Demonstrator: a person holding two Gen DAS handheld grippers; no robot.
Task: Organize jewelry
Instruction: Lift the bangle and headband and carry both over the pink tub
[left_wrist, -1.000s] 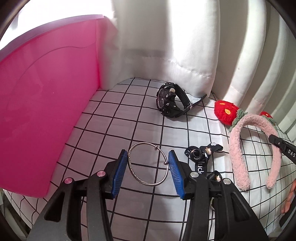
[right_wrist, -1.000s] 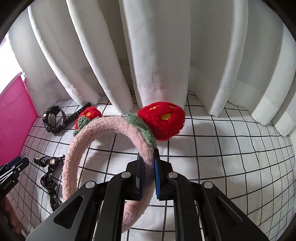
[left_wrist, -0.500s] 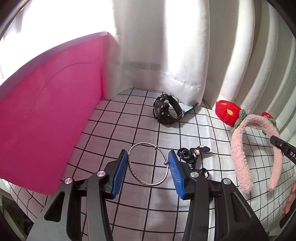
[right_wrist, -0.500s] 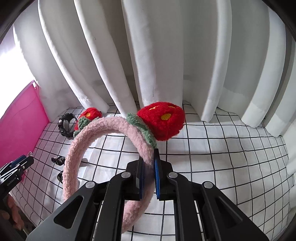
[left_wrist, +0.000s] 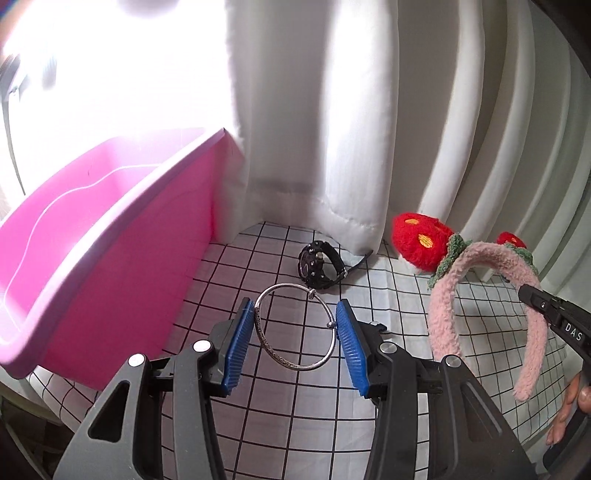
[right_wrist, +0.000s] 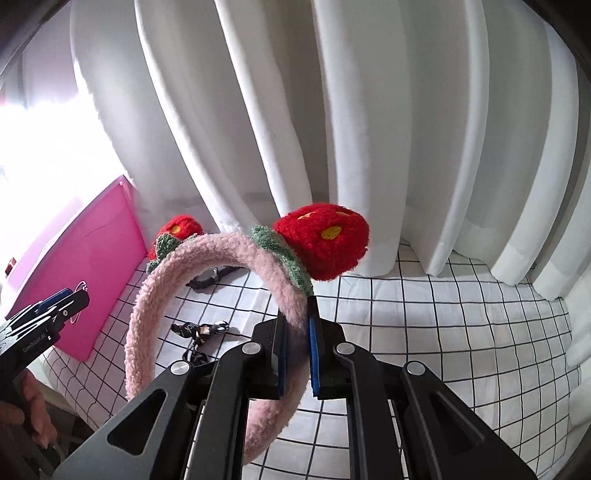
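The left tongs (left_wrist: 295, 345) pinch a thin, stiff silver bangle (left_wrist: 295, 326) across its width, aloft beside the pink bin (left_wrist: 110, 236). The right tongs (right_wrist: 297, 354) squeeze the soft, light plush headband (right_wrist: 221, 254) by its band.

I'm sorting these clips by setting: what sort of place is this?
Probably a home tabletop by a window: a grid-patterned cloth over the surface, white curtains behind, and a pink bin beside a watch.
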